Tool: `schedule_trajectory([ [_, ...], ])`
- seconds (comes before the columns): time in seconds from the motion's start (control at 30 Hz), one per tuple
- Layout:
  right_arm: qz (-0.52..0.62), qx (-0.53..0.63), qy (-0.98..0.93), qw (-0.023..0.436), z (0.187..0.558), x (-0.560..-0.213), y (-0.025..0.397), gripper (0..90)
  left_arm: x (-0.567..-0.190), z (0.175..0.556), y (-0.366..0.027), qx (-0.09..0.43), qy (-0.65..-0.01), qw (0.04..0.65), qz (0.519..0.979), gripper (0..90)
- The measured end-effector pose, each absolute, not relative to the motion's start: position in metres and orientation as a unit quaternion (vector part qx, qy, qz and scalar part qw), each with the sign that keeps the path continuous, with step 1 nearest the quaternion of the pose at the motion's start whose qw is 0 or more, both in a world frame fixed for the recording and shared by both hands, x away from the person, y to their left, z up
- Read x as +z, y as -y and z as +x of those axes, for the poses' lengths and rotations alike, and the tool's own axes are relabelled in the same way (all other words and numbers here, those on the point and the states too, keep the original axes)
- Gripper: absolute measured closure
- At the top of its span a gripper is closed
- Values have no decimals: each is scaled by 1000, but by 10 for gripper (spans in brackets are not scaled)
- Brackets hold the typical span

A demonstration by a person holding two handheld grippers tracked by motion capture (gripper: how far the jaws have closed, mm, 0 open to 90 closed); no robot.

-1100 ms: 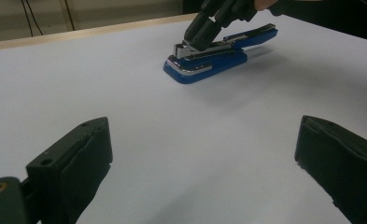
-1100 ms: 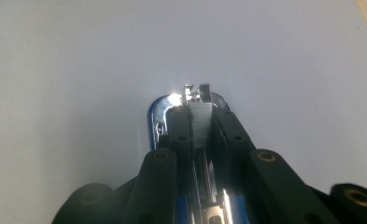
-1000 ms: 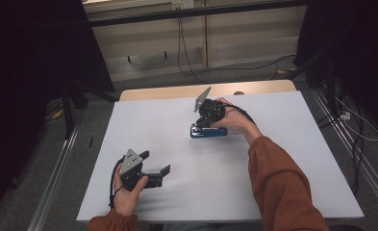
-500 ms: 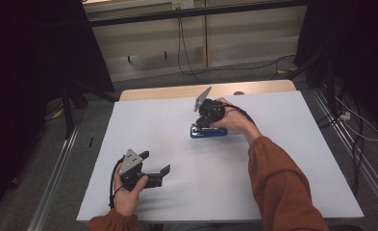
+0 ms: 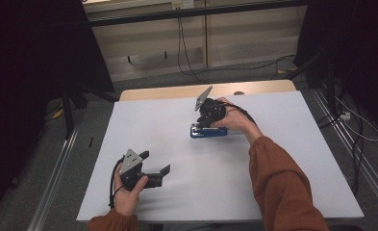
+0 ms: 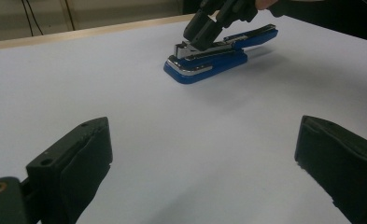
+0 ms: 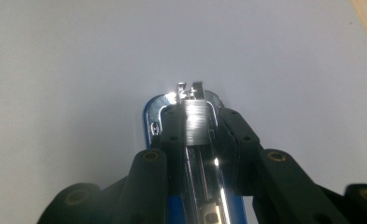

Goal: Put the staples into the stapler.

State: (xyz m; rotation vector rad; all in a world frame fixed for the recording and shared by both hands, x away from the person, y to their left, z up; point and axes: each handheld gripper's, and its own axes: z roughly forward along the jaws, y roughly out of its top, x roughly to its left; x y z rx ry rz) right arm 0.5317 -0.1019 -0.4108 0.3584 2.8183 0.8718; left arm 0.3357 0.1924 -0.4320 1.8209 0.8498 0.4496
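Right gripper (image 5: 202,123): I am squeezing its jaws on the front end of the blue stapler (image 5: 210,132), one jaw on each side of the shiny metal part (image 7: 194,116).
Left gripper (image 5: 158,174): I am holding it wide open, with nothing in it, low near my side of the table.
Stapler: it is lying flat on the white table (image 5: 283,159), toward the far side, well apart from the left gripper.
Feel: I am guessing it is hard, a bit heavy, and slippery on the metal.
Best hold: I am thinking the blue sides are safer.
Containers: I am seeing no boxes or bowls.
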Motion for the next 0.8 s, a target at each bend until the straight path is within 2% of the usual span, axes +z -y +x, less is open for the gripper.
schedule_trajectory([
  [0.13, 119, 295, -944, 85, 531, -409, 103, 771, -432, 336, -192, 188, -353, 515, 758, 41],
  [0.5, 128, 299, -942, 83, 531, -407, 105, 767, -432, 336, -192, 187, -353, 514, 759, 41],
  [0.8, 157, 317, -931, 88, 527, -409, 112, 681, -432, 336, -193, 187, -353, 513, 760, 41],
])
